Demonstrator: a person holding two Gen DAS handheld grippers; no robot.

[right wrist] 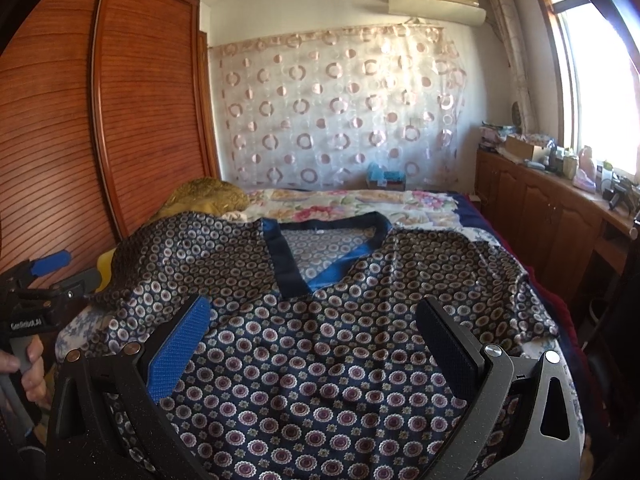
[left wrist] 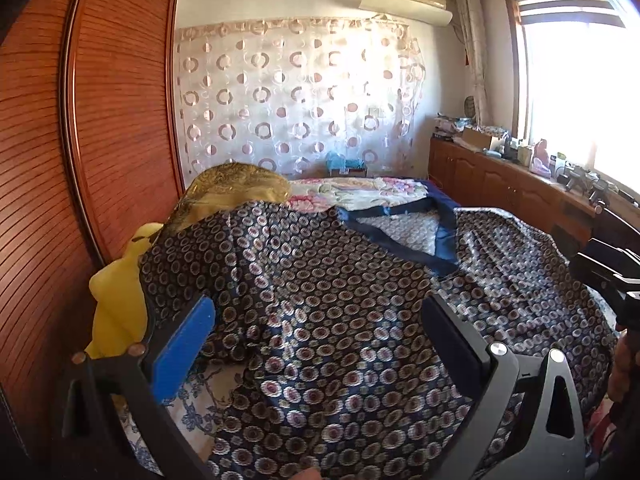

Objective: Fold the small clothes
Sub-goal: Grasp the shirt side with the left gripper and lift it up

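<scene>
Fingers spread wide on both the left gripper (left wrist: pixel 320 344) and the right gripper (right wrist: pixel 314 340), holding nothing above the patterned shirt (right wrist: pixel 320 360) lying spread on the bed (right wrist: pixel 360 204), and that slippery-looking cloth could bunch or slide if pinched unevenly

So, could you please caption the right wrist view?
Open right gripper above a patterned shirt spread on the bed.

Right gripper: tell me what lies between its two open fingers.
Only the patterned shirt, spread flat on the bed. In the right wrist view the right gripper hovers open over the shirt's front, below the blue V-neck collar, with nothing gripped.
</scene>
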